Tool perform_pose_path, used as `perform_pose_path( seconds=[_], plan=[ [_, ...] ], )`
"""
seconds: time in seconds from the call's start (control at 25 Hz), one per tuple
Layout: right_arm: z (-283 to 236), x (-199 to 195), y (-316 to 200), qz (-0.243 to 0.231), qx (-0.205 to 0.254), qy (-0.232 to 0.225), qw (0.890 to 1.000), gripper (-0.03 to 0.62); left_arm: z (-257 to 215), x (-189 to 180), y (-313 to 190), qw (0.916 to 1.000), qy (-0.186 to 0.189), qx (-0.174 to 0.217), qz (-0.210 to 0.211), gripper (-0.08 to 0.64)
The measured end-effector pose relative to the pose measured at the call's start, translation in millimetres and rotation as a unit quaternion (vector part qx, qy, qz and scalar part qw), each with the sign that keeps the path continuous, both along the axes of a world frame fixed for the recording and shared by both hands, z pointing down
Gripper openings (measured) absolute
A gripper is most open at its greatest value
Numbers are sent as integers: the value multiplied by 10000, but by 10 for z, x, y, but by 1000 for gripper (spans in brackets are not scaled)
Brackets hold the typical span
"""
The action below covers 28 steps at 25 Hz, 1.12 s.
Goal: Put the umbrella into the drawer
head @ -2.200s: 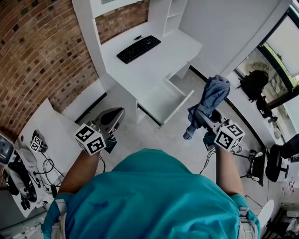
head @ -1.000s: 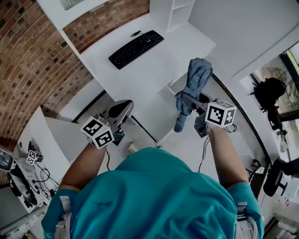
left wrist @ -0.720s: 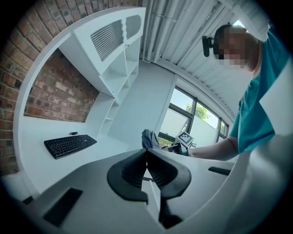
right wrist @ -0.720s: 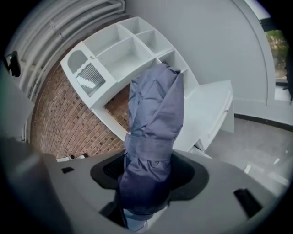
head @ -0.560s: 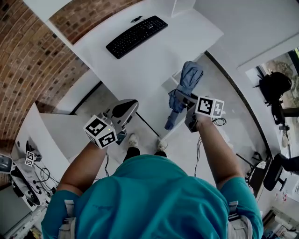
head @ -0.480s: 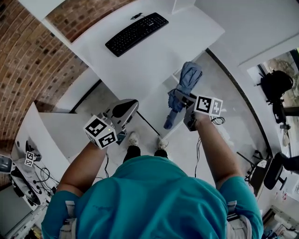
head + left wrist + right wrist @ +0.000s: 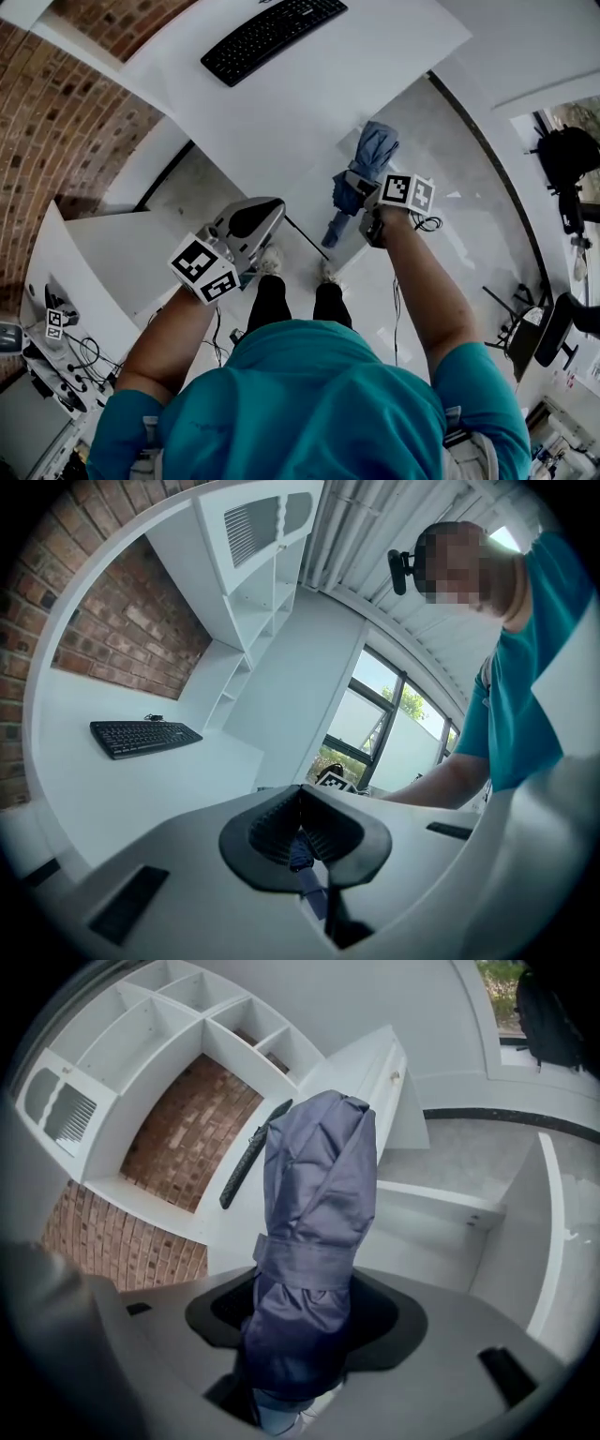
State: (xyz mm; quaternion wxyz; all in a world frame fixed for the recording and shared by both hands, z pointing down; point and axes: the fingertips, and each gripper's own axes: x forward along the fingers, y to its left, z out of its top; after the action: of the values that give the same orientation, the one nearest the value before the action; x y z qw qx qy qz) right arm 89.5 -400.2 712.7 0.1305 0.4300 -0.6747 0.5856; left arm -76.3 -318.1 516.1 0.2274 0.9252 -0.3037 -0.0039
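My right gripper (image 7: 357, 184) is shut on a folded blue umbrella (image 7: 374, 149), which it holds by the lower part of the canopy. The canopy end points at the desk and the handle end hangs toward me. In the right gripper view the umbrella (image 7: 315, 1185) rises upright out of the right gripper (image 7: 302, 1314), strap wrapped round it, over the open white drawer (image 7: 448, 1229). In the head view the drawer (image 7: 307, 201) shows beneath the umbrella, at the desk's front. My left gripper (image 7: 247, 218) hangs to the left, shut and holding nothing.
A black keyboard (image 7: 272, 26) lies on the white desk (image 7: 309, 89), with shelves and a brick wall (image 7: 187, 1129) behind. My feet (image 7: 272, 262) stand before the drawer. Cables (image 7: 427, 225) lie on the floor at right, and a cluttered side table (image 7: 47, 347) is at left.
I have stepped up to the desk. The right gripper has carried the umbrella forward and down over the open drawer. The left gripper has kept its place, still shut.
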Motion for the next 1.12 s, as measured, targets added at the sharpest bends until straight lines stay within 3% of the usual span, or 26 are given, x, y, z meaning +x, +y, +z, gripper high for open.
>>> perform_pose_path(
  seconds=[0.4,0.76,1.12],
  plan=[
    [750,-194,23,185,-714,150,9972,267,234,6,66,9997,108,-87,195,15],
    [1375,-322,-73,-129,-963,743,9925,268,406,-98,72,9995,219,-163,159,15],
    [1731,-315,-206,-30,-1106,994,9889,268,545,-145,73,9992,255,-277,152,15]
  ],
)
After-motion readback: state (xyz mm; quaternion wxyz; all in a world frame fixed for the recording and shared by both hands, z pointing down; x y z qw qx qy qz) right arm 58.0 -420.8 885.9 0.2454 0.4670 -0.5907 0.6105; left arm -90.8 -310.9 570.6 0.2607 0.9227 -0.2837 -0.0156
